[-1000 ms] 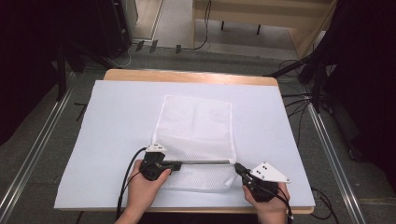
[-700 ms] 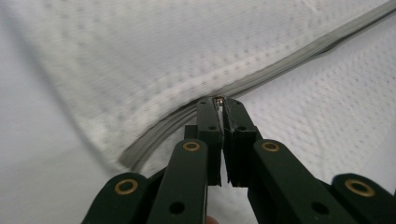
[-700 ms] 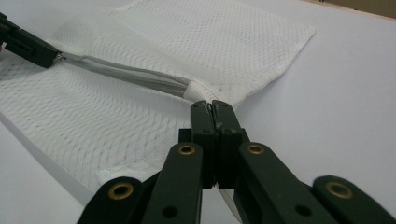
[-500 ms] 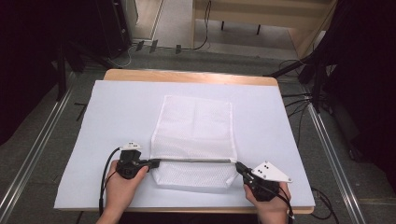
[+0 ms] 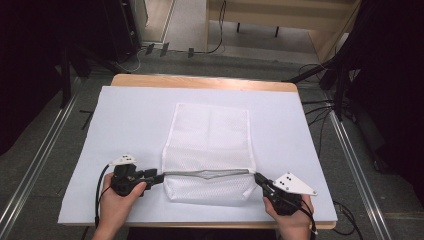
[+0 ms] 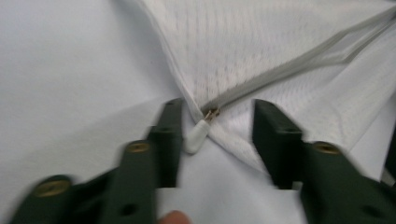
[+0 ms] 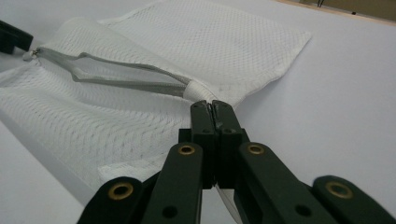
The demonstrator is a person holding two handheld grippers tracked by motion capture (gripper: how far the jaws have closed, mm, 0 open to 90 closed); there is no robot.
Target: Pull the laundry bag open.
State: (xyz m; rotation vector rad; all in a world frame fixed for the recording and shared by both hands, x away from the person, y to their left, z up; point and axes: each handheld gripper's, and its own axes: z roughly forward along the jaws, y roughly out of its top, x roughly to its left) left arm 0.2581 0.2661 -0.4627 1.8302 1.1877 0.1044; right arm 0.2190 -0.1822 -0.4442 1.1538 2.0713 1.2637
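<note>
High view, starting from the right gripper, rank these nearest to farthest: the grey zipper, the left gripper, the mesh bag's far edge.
From the right gripper:
1. Grey zipper, just left of it.
2. Left gripper, at the zipper's other end.
3. Mesh bag far edge, toward the table's back; close to the second, roughly comparable.

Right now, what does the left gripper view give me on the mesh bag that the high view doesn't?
Left gripper view: the white zipper pull lies loose between the left gripper's open jaws, at the zipper's end. High view: the whole mesh bag on the white sheet, with the right gripper at its opposite edge. Both: the grey zipper gaping slightly mid-length.
</note>
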